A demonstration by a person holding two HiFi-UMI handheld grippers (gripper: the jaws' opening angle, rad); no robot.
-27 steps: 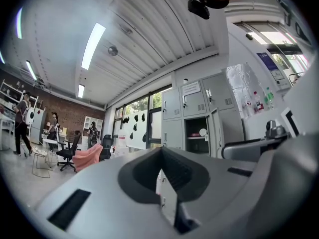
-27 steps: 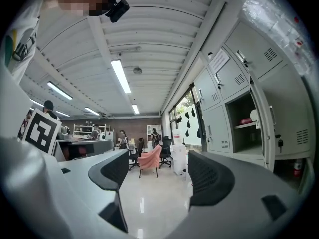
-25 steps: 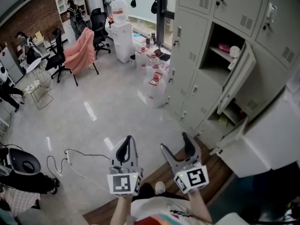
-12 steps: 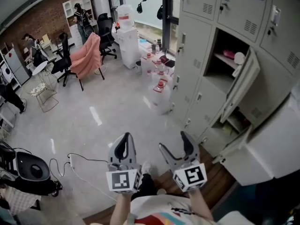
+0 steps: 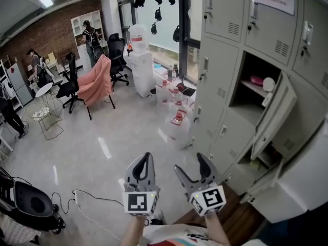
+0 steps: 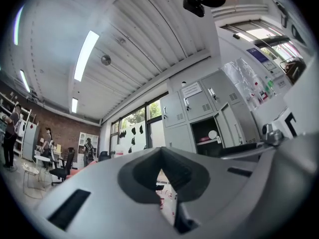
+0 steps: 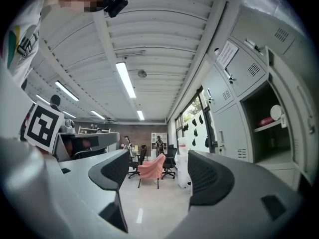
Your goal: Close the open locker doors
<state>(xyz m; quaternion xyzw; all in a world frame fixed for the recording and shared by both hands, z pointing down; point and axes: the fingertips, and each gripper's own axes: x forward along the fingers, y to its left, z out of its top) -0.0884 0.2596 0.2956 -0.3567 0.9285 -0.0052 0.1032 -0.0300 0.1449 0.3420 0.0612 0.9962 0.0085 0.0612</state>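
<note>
A grey locker bank (image 5: 220, 70) fills the right of the head view. One middle locker stands open: its door (image 5: 274, 116) swings out toward me, and a pink item (image 5: 257, 80) lies on the shelf inside. Below it a second, larger door (image 5: 297, 176) hangs open. Both grippers are held low in front of me, well short of the lockers. My left gripper (image 5: 144, 160) is shut and empty, its jaws meeting (image 6: 160, 153). My right gripper (image 5: 189, 163) is open with nothing between its fingers (image 7: 158, 171). The open locker (image 7: 271, 126) shows at the right of the right gripper view.
Several water bottles (image 5: 179, 123) stand on the floor by the lockers' left end, a water dispenser (image 5: 141, 60) behind them. A pink-draped chair (image 5: 97, 81) and office chairs stand farther left, with people at the back. A cable (image 5: 87, 193) crosses the floor. A wooden step (image 5: 246, 220) lies below the lockers.
The head view has tilted up, showing more of the upper lockers and the room. Both grippers sit slightly lower in view, their jaws unchanged.
</note>
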